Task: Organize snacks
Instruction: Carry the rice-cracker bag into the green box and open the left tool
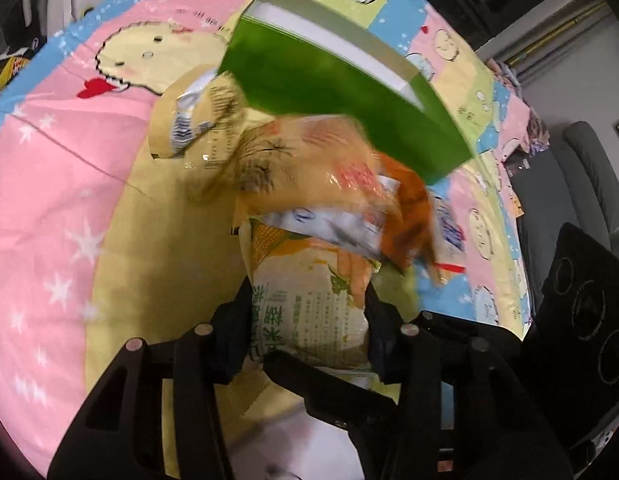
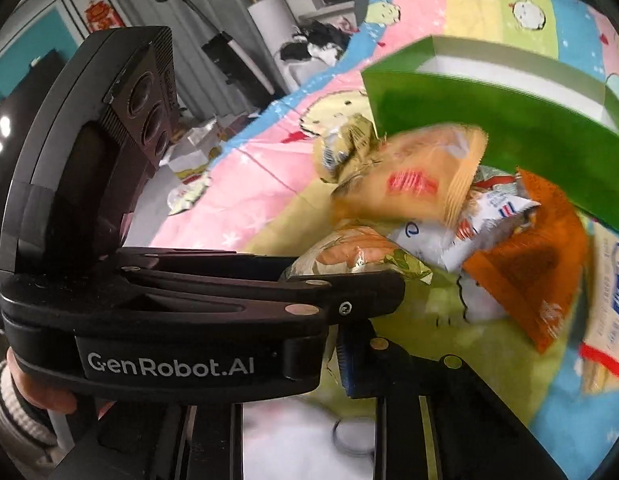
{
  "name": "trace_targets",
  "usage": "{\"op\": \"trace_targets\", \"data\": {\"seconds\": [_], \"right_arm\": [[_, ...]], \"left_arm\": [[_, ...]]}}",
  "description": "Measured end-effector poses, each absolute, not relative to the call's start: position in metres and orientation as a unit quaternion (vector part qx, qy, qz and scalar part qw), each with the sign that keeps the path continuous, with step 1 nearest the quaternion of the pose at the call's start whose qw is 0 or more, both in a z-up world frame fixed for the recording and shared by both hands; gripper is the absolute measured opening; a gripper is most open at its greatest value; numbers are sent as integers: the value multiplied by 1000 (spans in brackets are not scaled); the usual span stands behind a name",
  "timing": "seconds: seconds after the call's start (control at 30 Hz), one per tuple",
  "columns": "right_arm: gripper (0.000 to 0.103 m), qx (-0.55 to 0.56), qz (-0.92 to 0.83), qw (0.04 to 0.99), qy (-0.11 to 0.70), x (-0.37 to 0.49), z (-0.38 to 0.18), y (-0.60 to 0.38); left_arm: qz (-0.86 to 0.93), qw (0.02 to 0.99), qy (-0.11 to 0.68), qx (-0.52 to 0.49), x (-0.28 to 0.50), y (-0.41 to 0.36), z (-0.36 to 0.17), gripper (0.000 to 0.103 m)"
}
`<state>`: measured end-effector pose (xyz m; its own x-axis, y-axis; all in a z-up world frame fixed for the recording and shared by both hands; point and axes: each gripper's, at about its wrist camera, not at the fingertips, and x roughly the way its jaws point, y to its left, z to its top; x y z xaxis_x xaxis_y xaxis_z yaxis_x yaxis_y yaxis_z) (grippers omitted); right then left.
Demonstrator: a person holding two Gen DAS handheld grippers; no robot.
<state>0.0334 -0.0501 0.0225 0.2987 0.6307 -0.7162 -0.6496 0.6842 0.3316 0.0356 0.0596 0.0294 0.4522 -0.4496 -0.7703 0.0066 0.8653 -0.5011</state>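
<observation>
My left gripper point(image 1: 307, 308) is shut on a pale snack packet with green print point(image 1: 309, 300); the same gripper shows from the side in the right wrist view point(image 2: 349, 280). Beyond it lies a pile of snacks: a yellow-orange packet point(image 1: 309, 160), a cream packet point(image 1: 193, 116), a white-blue packet point(image 1: 333, 228) and an orange packet point(image 1: 409, 216). A green box point(image 1: 341, 92) with a white inside stands behind the pile. In the right wrist view the box point(image 2: 489, 120) and orange packet point(image 2: 529, 264) show again. My right gripper is mostly hidden; only one finger point(image 2: 361, 364) shows.
Everything lies on a bed with a pink, yellow and blue cartoon bedcover point(image 1: 69, 184). A grey chair point(image 1: 589, 184) stands to the right of the bed. A black-and-white garment point(image 2: 309, 48) lies at the far edge. Some packets point(image 2: 189, 160) lie off the bed's left side.
</observation>
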Motion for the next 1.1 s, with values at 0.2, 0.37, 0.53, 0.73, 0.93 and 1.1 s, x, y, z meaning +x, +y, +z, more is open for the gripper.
{"op": "trace_targets", "data": {"seconds": [0.2,0.37,0.53,0.73,0.93,1.1], "right_arm": [[25,2,408,816,410,7,60,-73],[25,7,401,840,367,1,90,-88],[25,16,393,856,335,9,110,-99],[25,27,384,867,315,38,121,-99],[25,28,364,881,301,71,127,-106],[25,25,348,887,301,114,125,-110]], "left_arm": [[-138,854,465,-187,9,38,74,48],[-151,875,432,-159,13,25,103,48],[-161,885,414,-138,32,17,120,48],[-172,889,402,-134,61,17,128,48],[-198,883,398,-148,108,15,133,48],[-220,872,405,-165,155,16,126,48]]}}
